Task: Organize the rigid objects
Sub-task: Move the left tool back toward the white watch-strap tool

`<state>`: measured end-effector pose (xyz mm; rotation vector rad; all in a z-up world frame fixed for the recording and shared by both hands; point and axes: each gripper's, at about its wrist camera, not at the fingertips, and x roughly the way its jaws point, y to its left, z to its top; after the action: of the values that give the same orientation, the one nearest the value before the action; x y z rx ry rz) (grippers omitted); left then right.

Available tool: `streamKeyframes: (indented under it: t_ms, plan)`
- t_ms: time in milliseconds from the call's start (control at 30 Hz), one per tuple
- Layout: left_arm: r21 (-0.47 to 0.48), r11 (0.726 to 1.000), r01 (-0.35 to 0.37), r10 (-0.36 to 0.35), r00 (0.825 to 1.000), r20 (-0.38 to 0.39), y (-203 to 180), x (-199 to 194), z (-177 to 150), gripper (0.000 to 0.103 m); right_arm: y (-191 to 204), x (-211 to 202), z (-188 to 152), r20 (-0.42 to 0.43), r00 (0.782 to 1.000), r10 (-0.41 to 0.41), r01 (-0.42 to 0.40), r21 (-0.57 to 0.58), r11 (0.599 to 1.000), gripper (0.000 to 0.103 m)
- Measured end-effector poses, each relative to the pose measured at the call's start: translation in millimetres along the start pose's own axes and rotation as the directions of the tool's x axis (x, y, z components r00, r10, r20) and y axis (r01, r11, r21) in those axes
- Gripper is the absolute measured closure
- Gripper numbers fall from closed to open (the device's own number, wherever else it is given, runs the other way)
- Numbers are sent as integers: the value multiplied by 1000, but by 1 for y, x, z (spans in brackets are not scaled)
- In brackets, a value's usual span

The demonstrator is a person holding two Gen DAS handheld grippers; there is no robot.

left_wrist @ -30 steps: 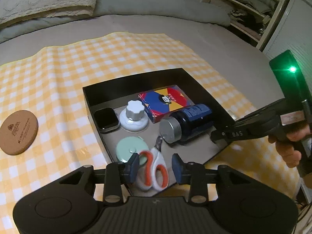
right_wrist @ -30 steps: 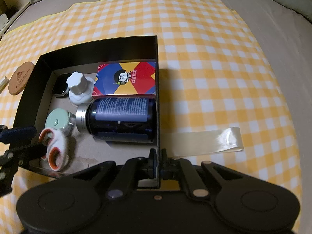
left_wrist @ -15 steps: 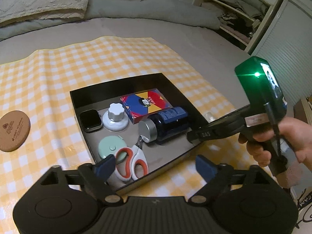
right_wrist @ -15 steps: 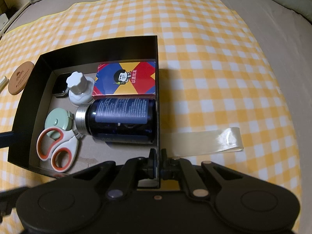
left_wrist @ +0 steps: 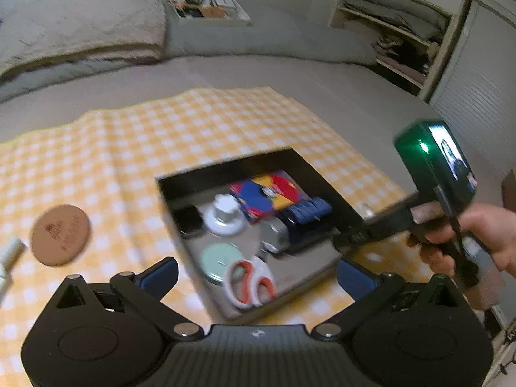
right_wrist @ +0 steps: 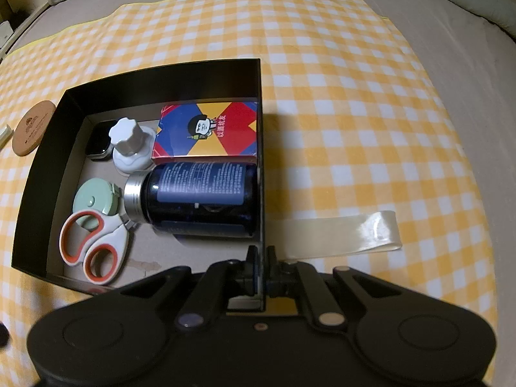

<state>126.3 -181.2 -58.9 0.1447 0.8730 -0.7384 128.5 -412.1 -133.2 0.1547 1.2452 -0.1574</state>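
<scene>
Six items already lie inside the black box point(right_wrist: 48, 148): the scissors point(right_wrist: 93, 245) in its near-left corner, a green round case point(right_wrist: 93, 198) touching them, a dark bottle point(right_wrist: 200, 200) on its side against the right wall, a card box point(right_wrist: 209, 133) behind that, and a white knob point(right_wrist: 129, 143) and a smartwatch point(right_wrist: 98, 142) toward the far-left corner. The left gripper point(left_wrist: 258, 277) has just been opening and now stands wide and empty above the box's near edge, the scissors lying free on the box floor below it. The right gripper point(right_wrist: 260, 258) is clenched on the box's right wall near its near corner, pinning the box to the checked cloth point(right_wrist: 354, 113).

Still outside are a cork coaster point(left_wrist: 60, 234) on the cloth left of the box, and a pale object point(left_wrist: 9, 258) at the cloth's left edge (too blurred to name). The likely next step is fetching the coaster: lift clear of the left wall first, then come down flat, since a thin disc gives little to pinch. Free floor remains along the box's near edge, between the scissors and the right wall. A clear strip point(right_wrist: 342, 232) lies on the cloth right of the box.
</scene>
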Motion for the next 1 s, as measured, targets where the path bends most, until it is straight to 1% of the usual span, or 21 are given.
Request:
streamKeyframes:
  t_ms: [133, 233, 300, 400, 500, 567, 600, 667, 733, 800, 867, 933, 1000]
  plan:
    - [-31, 997, -75, 76, 996, 53, 23, -13, 12, 0, 0, 0, 1, -1, 1000, -1, 1, -1, 1000, 98]
    - [-43, 989, -144, 147, 984, 97, 45, -25, 21, 0, 1, 0, 1, 0, 1000, -1, 1, -2, 1000, 98]
    - [-54, 983, -177, 182, 976, 117, 60, -33, 27, 0, 1, 0, 1, 0, 1000, -1, 1, -2, 1000, 98]
    - [-87, 971, -223, 233, 963, 132, 85, -44, 34, 0, 2, 0, 0, 0, 1000, -2, 2, -2, 1000, 98]
    - [-90, 959, -269, 280, 950, 136, 108, -53, 40, 0, 1, 0, 1, -1, 1000, -3, 3, -2, 1000, 98]
    - [-103, 946, -309, 320, 938, 132, 125, -56, 42, 0, 2, 0, 0, -1, 1000, -3, 3, 0, 1000, 98]
    - [-124, 937, -328, 342, 931, 126, 134, -57, 41, 0, 2, 0, 0, -1, 1000, -3, 3, -1, 1000, 98]
    - [-211, 909, -359, 385, 918, 97, 157, -56, 38, 0, 1, 0, 0, -1, 1000, -3, 3, -1, 1000, 98]
    - [-308, 872, -382, 416, 908, 51, 179, -53, 34, 0, 0, 0, 1, -2, 1000, -2, 2, 0, 1000, 98]
    - [-386, 824, -415, 450, 893, 0, 198, -50, 26, 0, -1, 1, 1, -4, 1000, -3, 3, 1, 1000, 98]
    - [-449, 781, -433, 471, 881, -31, 212, -49, 19, 0, -3, 1, 1, -6, 1000, -4, 4, 0, 1000, 98]
    - [-516, 729, -450, 495, 867, -58, 223, -48, 12, 0, -4, 2, 2, -8, 1000, -3, 3, 0, 1000, 98]
    - [-560, 688, -461, 504, 859, -87, 233, -46, 4, 0, -4, 4, 2, -10, 1000, -2, 2, 1, 1000, 98]
